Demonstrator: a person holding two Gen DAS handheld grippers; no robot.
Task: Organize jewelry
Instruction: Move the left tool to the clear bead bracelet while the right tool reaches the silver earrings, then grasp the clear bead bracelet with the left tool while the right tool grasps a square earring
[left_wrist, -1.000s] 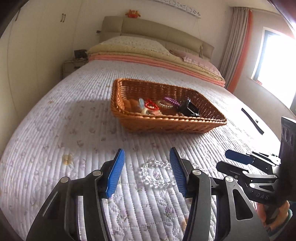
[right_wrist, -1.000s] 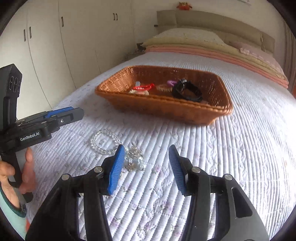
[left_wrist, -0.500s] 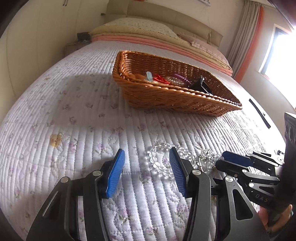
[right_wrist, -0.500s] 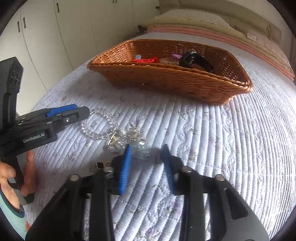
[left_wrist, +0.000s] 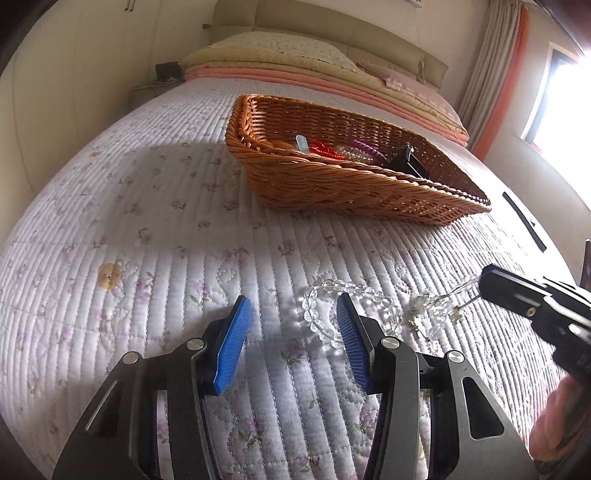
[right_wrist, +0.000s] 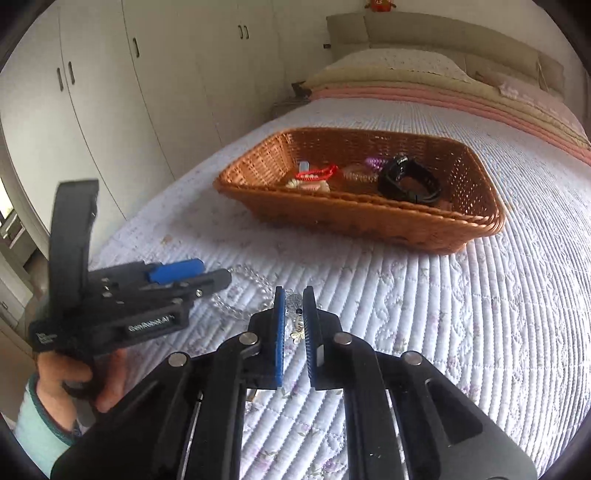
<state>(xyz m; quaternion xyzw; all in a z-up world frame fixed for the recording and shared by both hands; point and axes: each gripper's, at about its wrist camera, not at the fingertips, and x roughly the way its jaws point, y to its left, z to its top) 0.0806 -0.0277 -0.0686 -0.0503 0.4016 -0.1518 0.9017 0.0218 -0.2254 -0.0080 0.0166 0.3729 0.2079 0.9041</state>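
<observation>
The right gripper (right_wrist: 294, 295) is pinching a glittery crystal chain (left_wrist: 430, 310) at lower centre, lifting it off the ribbed quilt (left_wrist: 147, 236). The left gripper (left_wrist: 291, 321) is gaping over a round clear-bead bracelet (left_wrist: 334, 314), below the woven wicker basket (left_wrist: 332, 184).

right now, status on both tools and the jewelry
Left tool open, straddling near edge of clear bead bracelet. Right tool shut on clear crystal necklace, lifting one end. Brown wicker basket ahead, path unobstructed.

Part of the clear bead bracelet (left_wrist: 325, 314) is hidden behind one blue pad (left_wrist: 352, 343) of the left gripper (left_wrist: 291, 343). The basket (left_wrist: 354, 184) contents are half screened by its near wall. The crystal piece (right_wrist: 295, 306) is largely hidden between the right gripper's (right_wrist: 294, 336) pads.
</observation>
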